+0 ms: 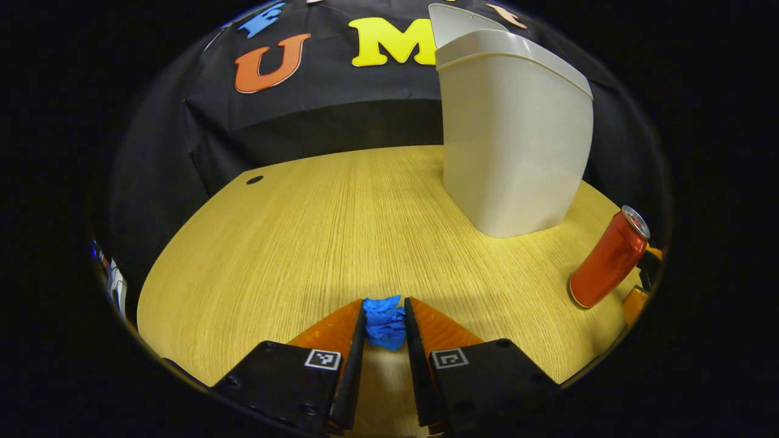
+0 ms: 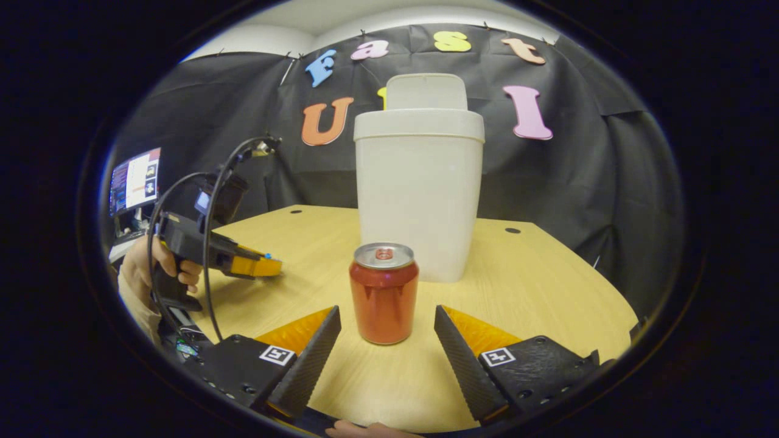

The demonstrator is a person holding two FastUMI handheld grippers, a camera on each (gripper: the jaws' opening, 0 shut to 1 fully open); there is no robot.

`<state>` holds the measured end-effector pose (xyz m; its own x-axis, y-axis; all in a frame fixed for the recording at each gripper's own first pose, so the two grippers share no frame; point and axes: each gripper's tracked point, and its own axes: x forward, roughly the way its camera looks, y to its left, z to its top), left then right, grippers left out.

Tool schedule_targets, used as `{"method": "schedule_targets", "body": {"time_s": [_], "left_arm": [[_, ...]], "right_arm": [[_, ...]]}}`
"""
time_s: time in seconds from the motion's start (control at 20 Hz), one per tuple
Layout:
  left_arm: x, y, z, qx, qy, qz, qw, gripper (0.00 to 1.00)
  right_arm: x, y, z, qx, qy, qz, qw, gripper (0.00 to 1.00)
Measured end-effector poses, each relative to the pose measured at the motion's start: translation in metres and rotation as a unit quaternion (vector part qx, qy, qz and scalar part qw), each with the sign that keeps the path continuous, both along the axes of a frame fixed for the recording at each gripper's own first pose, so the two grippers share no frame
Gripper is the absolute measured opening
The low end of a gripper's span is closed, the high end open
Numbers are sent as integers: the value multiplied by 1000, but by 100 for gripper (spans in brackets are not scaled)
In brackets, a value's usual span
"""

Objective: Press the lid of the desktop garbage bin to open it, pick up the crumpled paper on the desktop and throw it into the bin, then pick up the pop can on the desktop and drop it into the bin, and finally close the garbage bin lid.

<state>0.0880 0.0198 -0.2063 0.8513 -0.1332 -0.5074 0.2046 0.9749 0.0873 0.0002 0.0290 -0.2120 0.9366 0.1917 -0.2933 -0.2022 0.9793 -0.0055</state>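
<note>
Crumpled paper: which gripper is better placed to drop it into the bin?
Left. The left gripper is shut on the crumpled paper, and the bin lid stands open. The right gripper is open, flanking the pop can.

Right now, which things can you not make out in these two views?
- Inside of the bin: hidden by its own wall in both views.
- Crumpled paper, left gripper view: its sides are covered by the left gripper fingers.
- Pop can back side, right gripper view: turned away, between the open right gripper fingers.

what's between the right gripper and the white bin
In the right gripper view, the upright red pop can stands on the wooden table, between the open right gripper and the white plastic bin.
</note>
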Motion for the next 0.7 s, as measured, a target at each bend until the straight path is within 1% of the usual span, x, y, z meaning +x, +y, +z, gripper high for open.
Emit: {"method": "schedule_targets", "body": {"time_s": [0.1, 0.2, 0.3, 0.35, 0.4, 0.5, 0.6, 0.7], "left_arm": [[-6, -7, 20, -26, -23, 3, 999, 39], [-12, -11, 38, -43, -44, 7, 998, 39], [-16, -5, 54, -31, -71, 21, 997, 39], [-18, -7, 59, -31, -80, 24, 996, 43], [-22, -9, 66, -35, -87, 25, 995, 39], [-31, -7, 76, -39, -100, 23, 994, 39], [-34, -6, 82, -36, -107, 27, 993, 39], [-36, -2, 88, -35, -112, 45, 992, 39]], "right_arm": [[3, 2, -2, -1, 6, 0, 1000, 95], [15, 3, -3, -6, 9, -6, 1000, 93], [34, 8, -2, -3, 12, -12, 1000, 92], [39, 7, -4, -5, 13, -18, 1000, 92], [43, 6, -7, -4, 19, -25, 999, 89], [43, 6, -5, 6, 20, -26, 999, 81], [42, 8, -4, 13, 21, -20, 999, 78], [37, 7, 2, 16, 14, -16, 1000, 76]]}}
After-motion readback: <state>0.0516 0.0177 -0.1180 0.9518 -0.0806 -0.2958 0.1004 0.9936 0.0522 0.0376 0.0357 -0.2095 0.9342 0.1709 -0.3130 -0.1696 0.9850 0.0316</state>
